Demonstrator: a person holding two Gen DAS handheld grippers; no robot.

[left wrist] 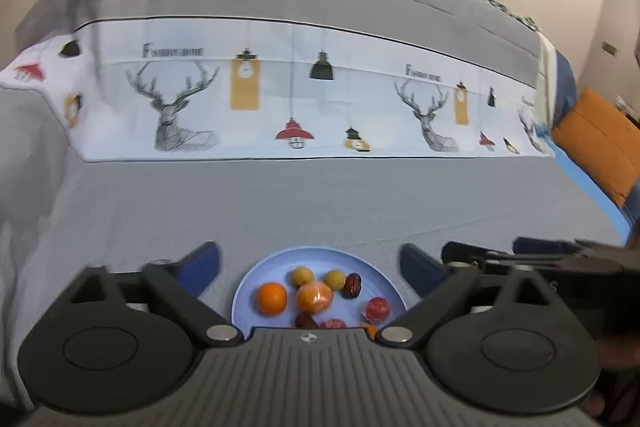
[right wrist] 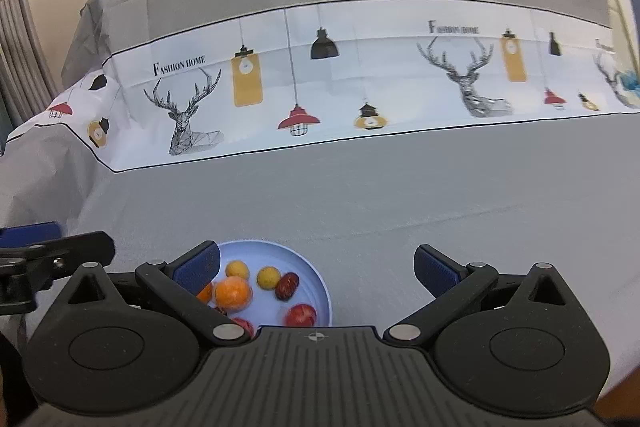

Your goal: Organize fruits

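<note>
A light blue plate [left wrist: 362, 261] lies on the grey cloth and holds several small fruits: an orange [left wrist: 272, 298], a wrapped orange fruit [left wrist: 314, 297], two small yellow fruits, dark red dates [left wrist: 353, 285] and a red fruit [left wrist: 377, 308]. My left gripper [left wrist: 310, 263] is open and empty, its blue-padded fingers on either side of the plate, above it. In the right wrist view the plate [right wrist: 320, 287] sits low and left. My right gripper [right wrist: 316, 263] is open and empty, with its left finger [right wrist: 198, 263] over the plate's left part and the rest to the plate's right.
The grey cloth [left wrist: 320, 199] covers a table; a white printed band with deer and lamps [left wrist: 280, 99] runs across farther back. An orange cushion [left wrist: 604, 143] lies at the far right. The right gripper [left wrist: 560, 259] shows at the left view's right edge.
</note>
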